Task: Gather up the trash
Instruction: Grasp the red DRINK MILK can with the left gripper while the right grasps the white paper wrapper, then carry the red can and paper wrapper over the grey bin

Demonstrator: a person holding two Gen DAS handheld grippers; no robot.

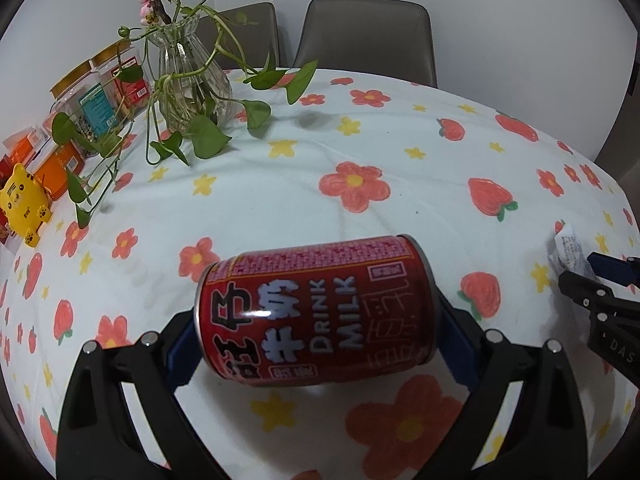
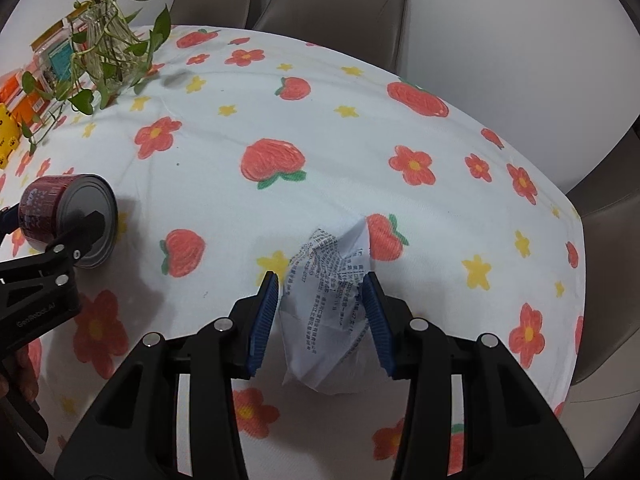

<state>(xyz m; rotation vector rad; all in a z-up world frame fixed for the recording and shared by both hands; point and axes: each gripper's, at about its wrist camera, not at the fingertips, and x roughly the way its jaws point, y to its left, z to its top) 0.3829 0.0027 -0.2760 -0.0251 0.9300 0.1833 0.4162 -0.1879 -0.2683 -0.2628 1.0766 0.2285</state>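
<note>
Both claws tilt down: left claw (image 1: 316,344) clasps can (image 1: 316,308).

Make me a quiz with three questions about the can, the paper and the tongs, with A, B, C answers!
1. Where is the crumpled paper?
A. Between the right tongs
B. Inside the vase
C. On a chair

2. What colour is the can?
A. Green
B. Blue
C. Red

3. How is the can turned?
A. Standing upright
B. On its side
C. Squashed flat

Answers:
1. A, because the right wrist view shows the printed paper lying on the tablecloth between the two blue pads.
2. C, because its label is dark red with white letters.
3. B, because its round body runs sideways, with one metal end facing each side.
</note>
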